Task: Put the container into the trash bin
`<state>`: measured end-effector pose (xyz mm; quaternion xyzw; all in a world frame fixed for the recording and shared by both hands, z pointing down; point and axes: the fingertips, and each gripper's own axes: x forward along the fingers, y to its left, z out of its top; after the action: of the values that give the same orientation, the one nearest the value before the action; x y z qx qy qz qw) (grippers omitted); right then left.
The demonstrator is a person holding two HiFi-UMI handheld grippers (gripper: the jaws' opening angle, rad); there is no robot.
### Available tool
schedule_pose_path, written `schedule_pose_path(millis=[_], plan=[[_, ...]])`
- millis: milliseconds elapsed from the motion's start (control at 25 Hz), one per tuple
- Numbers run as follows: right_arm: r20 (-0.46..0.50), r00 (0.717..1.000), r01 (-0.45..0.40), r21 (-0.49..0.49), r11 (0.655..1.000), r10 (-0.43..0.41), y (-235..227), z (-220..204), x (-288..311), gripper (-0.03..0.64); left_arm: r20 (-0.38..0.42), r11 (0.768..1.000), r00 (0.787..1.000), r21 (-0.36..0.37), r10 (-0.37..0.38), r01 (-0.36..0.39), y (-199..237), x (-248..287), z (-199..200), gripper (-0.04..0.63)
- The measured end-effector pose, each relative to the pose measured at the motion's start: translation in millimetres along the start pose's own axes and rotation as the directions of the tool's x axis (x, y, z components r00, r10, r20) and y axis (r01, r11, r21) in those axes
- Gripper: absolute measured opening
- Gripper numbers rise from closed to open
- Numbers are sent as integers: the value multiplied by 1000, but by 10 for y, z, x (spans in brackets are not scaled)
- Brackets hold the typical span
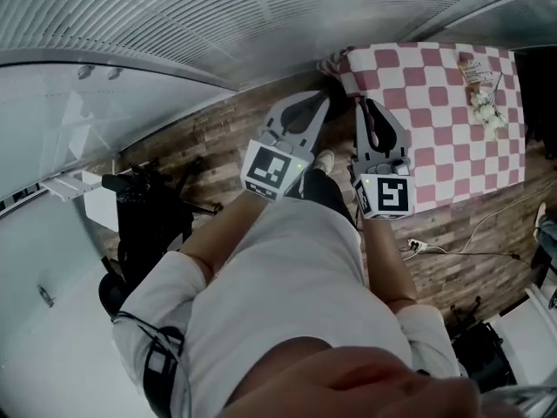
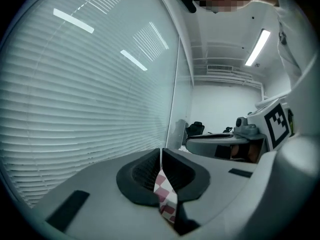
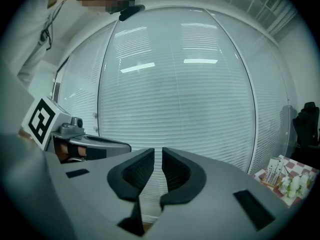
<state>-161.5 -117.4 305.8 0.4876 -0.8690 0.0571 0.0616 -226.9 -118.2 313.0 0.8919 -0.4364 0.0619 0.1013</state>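
Observation:
No container and no trash bin shows in any view. Both grippers are held up side by side in front of the person, pointing nearly level toward a glass wall with blinds. My left gripper (image 1: 319,102) (image 2: 161,152) is shut, its tips touching with nothing held; a strip of red-and-white checked cloth (image 2: 165,191) shows behind the lower gap. My right gripper (image 1: 365,104) (image 3: 161,152) stands open by a narrow slit, with nothing between its pads. The marker cubes (image 1: 274,169) (image 1: 385,195) sit on the person's hands.
A table with a checked cloth (image 1: 435,103) stands ahead on the right, with small white flowers (image 1: 489,116) (image 3: 294,184) and a card (image 3: 273,171). Black equipment (image 1: 144,212) stands at the left on the wooden floor. A cable with a plug strip (image 1: 418,246) lies at the right.

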Motion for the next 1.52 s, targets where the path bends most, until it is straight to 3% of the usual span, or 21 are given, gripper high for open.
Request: schedule_pose_path(millis=[480,720,1520], plan=[[92,987,-125,-48,991,129,401,887,-424,52,152,996,984,33,-90,86,-420,-526,799,32],[131,981,-133,-72,988,142,475,1131,-528,38,203,997,977,13,-72,71,-470,-693,1082,32],[121,978,-161,-87,983,171,440,1216,-442,32,192,997,978,2,-82,83,-448,-563,1081,32]])
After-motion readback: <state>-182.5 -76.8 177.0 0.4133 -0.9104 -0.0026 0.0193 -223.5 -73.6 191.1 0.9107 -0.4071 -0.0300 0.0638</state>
